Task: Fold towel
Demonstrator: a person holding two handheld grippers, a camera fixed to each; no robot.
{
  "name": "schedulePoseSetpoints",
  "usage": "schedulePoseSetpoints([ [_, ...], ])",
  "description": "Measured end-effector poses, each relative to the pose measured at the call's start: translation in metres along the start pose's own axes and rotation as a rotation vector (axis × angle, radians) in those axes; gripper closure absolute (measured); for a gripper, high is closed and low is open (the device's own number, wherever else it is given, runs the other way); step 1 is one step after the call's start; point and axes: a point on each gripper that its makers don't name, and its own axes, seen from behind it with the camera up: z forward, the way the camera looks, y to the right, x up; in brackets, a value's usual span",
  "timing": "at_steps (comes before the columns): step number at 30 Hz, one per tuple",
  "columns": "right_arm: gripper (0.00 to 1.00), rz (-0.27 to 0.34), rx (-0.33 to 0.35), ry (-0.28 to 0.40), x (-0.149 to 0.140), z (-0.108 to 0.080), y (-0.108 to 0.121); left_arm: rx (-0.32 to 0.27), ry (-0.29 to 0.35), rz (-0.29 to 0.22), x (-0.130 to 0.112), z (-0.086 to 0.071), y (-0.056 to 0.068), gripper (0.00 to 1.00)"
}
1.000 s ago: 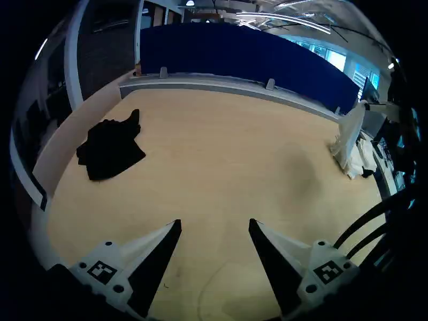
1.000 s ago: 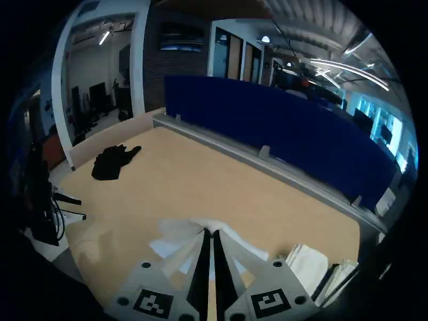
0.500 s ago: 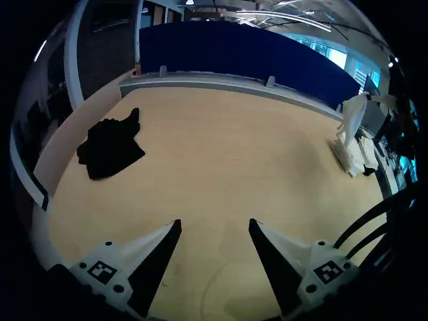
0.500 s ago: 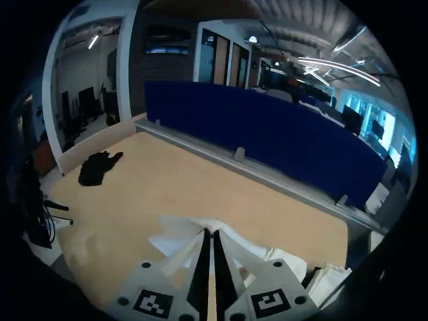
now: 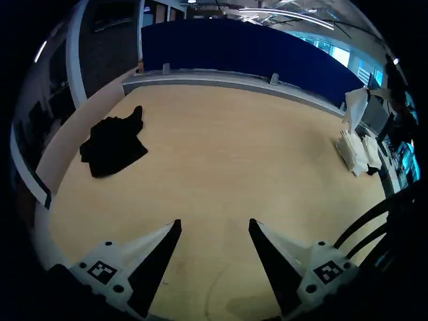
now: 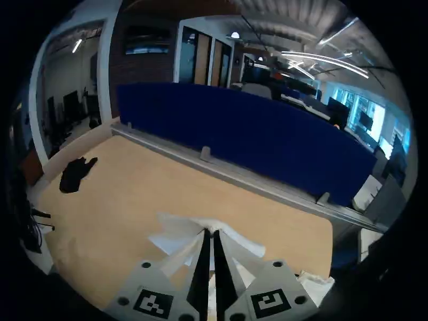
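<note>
You held the white towel [image 6: 174, 238] pinched in your closed right tool [image 6: 212, 233] above the bench [image 5: 230, 150], your left tool [image 5: 214, 224] open and empty, so spreading it flat seemed next.

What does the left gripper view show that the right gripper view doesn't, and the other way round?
Left gripper view: the left gripper open above the table, a towel stack at the far right edge, and curved black bars lower right. Right gripper view: the right gripper shut on the white towel, close up. Both: the wooden table, the black cloth and the blue partition.
</note>
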Motion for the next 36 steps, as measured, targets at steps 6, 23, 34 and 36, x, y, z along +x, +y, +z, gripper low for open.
schedulePoseSetpoints([
  [6,0.96,0.018,-0.038,-0.028,-0.003,0.019,0.037,0.011,-0.012,0.002,-0.003,0.000,0.000,0.07],
  [23,0.96,0.061,-0.082,-0.056,0.001,0.064,0.091,0.035,-0.031,0.000,-0.006,0.005,0.002,0.07],
  [34,0.96,0.056,-0.072,-0.054,0.009,0.073,0.092,0.043,-0.034,-0.004,-0.005,0.010,0.001,0.07],
  [36,0.96,0.054,-0.072,-0.058,0.008,0.074,0.093,0.042,-0.035,-0.004,-0.004,0.012,0.002,0.07],
])
